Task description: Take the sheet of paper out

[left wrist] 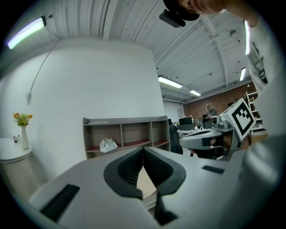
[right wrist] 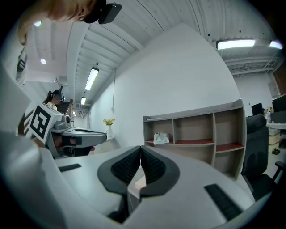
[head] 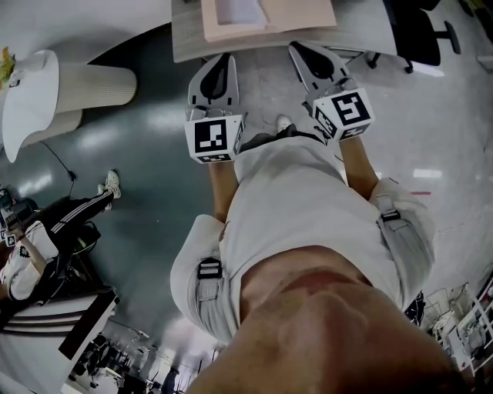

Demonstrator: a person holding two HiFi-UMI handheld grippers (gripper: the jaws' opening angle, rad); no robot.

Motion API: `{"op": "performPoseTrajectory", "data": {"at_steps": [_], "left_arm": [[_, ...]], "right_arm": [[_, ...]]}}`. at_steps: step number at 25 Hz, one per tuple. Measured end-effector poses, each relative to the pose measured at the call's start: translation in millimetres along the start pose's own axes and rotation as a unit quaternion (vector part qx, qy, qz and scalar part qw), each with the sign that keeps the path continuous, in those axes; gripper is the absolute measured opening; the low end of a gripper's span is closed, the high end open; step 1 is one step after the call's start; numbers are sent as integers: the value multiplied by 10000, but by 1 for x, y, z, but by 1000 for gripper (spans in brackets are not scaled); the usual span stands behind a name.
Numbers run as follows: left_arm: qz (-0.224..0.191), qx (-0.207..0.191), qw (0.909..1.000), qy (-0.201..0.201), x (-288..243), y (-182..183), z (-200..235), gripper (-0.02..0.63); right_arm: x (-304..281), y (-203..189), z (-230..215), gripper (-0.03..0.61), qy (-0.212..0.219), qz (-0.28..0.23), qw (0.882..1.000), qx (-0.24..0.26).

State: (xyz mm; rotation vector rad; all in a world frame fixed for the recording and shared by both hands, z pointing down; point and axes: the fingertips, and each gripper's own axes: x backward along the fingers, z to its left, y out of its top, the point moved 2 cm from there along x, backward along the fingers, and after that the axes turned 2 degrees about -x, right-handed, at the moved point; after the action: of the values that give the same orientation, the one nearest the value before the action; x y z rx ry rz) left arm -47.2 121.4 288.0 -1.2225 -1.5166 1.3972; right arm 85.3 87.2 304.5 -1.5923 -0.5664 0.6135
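Now left claw [left wrist: 143, 149], right claw [right wrist: 140, 148] closed

Desk [head: 362, 27]: far part cut off by the head view's top edge. Beige folder [head: 300, 15] on the desk and white sheet [head: 235, 11] at it are both cropped there; in or on the folder, cannot tell. Chair [head: 420, 31] right of the desk is cropped too. In the gripper views, the bodies of the left gripper [left wrist: 143, 150] and right gripper [right wrist: 140, 150] hide the desk, except for a beige sliver [left wrist: 145, 183] under the touching tips.
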Motion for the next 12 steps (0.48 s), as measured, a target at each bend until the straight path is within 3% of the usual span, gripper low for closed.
{"op": "performPoseTrajectory", "data": {"at_steps": [12], "left_arm": [[63,65,9999,94,-42,-1,20,23]], "right_arm": [[-39,7,-29,20,103,15,9999,24]]}}
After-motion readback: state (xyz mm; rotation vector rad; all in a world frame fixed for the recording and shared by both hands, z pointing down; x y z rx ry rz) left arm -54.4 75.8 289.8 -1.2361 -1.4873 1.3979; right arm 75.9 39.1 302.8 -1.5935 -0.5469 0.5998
